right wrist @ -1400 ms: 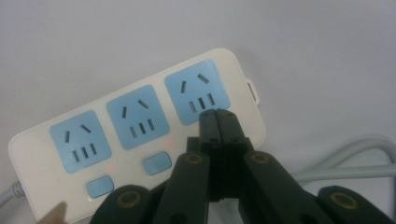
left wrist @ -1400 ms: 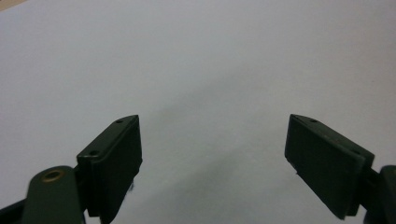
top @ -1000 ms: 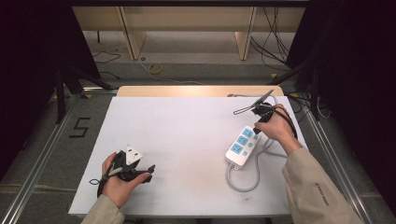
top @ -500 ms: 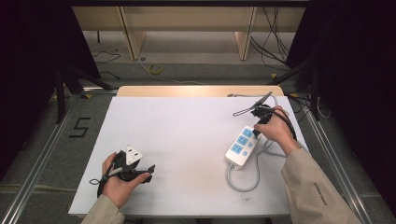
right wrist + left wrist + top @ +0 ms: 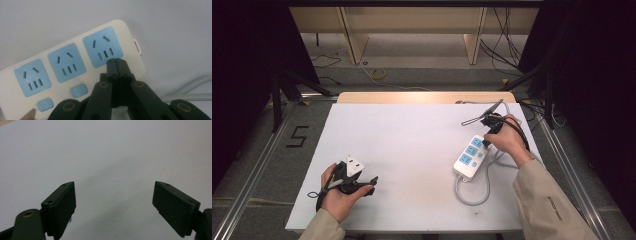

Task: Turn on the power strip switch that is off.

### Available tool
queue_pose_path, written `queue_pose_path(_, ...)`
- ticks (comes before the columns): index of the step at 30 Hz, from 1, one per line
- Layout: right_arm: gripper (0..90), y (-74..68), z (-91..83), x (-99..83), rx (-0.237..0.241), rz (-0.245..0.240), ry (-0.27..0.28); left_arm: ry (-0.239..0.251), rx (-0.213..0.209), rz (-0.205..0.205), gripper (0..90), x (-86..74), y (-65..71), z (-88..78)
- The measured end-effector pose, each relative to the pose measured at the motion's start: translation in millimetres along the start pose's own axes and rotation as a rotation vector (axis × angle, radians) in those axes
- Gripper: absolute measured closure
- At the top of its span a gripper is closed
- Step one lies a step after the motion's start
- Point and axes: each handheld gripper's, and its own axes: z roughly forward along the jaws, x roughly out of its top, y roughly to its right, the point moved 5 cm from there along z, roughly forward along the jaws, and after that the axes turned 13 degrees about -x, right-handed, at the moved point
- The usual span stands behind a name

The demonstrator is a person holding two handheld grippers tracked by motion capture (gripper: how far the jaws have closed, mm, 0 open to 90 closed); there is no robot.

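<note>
Left gripper (image 5: 362, 181) spread wide, empty, idling on the white table (image 5: 412, 150). Power strip (image 5: 470, 156) sits right-centre. Right gripper (image 5: 116, 62) pressed together, tips over its switch row, likely pressing a button; two red lights lit, so switching looks part-done.

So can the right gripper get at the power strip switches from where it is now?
Probably yes. The right gripper hangs shut directly over the power strip, nothing lies between them, and the blue switches sit beside its tips.
</note>
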Motion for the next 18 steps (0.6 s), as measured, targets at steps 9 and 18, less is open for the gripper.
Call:
queue_pose_path(9,90.0,-2.3,0.4,-1.6,-0.012,-0.003,0.010,0.008,0.000,-0.003,18.5,0.6,0.6,-0.7)
queue_pose_path(18,90.0,-1.4,2.2,-2.2,0.003,0.014,0.012,0.010,-0.001,-0.009,18.5,0.2,-0.9,-0.6)
